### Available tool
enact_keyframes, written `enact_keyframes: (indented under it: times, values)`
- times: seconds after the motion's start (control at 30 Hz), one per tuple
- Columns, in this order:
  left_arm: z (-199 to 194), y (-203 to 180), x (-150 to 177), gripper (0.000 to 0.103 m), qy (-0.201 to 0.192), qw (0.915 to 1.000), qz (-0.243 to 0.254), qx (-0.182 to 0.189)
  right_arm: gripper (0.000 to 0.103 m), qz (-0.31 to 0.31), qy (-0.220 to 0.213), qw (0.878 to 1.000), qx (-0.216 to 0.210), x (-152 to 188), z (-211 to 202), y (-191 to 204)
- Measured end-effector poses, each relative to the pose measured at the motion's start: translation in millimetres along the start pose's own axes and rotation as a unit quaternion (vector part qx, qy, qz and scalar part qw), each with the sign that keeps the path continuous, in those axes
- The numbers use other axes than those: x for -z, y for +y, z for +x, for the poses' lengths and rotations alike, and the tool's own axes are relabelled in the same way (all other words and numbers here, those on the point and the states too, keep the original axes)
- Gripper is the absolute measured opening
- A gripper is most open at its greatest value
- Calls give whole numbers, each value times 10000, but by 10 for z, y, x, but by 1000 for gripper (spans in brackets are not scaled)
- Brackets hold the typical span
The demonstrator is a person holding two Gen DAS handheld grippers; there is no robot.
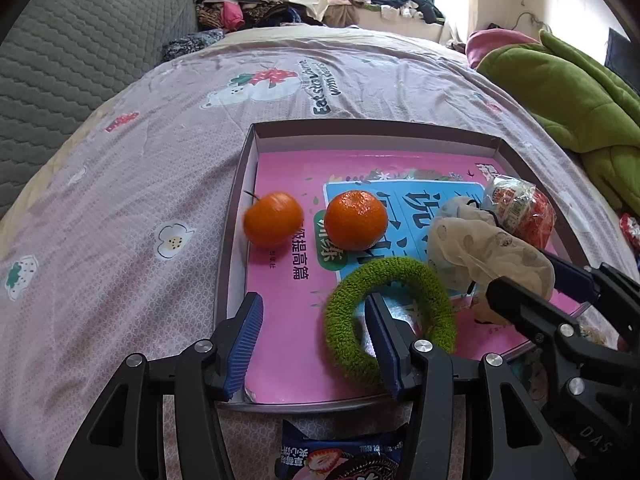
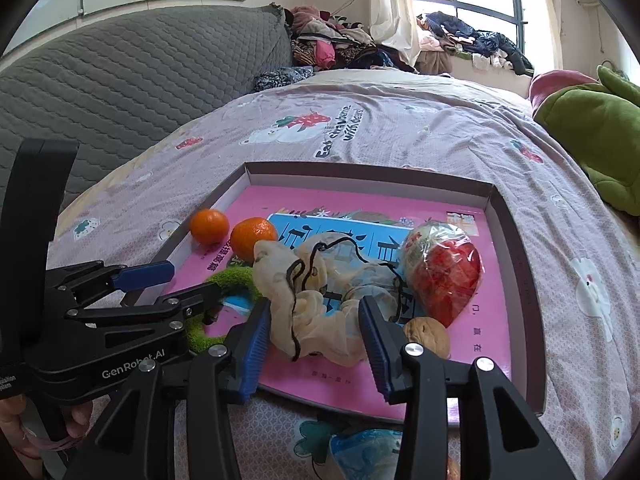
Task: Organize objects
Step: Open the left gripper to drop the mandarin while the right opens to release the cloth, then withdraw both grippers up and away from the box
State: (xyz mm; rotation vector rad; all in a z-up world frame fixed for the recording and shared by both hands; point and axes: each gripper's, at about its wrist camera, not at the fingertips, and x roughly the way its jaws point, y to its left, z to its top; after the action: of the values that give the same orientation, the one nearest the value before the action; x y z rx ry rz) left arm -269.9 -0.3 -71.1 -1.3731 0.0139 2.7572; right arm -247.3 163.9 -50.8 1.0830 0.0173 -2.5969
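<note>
On a bed spread with a lilac printed sheet (image 1: 120, 208), a shallow cardboard tray (image 1: 360, 126) lined with a pink booklet (image 1: 288, 344) holds the items being sorted. The left gripper (image 1: 314, 316) hangs over the tray's near left corner with its jaws apart and nothing pinched; its right finger stands inside the green fuzzy ring (image 1: 424, 280), its left finger just outside the ring at 9 o'clock. Two oranges (image 1: 274, 220) (image 1: 356, 220) sit beyond the ring, toward 12 o'clock. The right gripper (image 2: 312, 330) is likewise spread, its blue pads on either side of a cream drawstring pouch (image 2: 320, 280); whether they touch the cloth cannot be told. A walnut (image 2: 428, 336) lies just beside that pouch at 4 o'clock, and a red wrapped snack (image 2: 444, 272) rests at its 2 o'clock.
</note>
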Motion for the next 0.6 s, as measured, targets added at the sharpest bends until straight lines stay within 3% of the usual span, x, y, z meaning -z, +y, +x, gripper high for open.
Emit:
enact_keyframes:
  times: [0.27, 0.6]
  values:
    - [-51, 57, 14, 60, -60, 9997, -122, 217, 51, 139, -160, 9998, -62, -18, -85, -67]
    - [-151, 150, 23, 61, -208, 9991, -313, 188, 55, 326, -504, 9981, -104, -70, -234, -171]
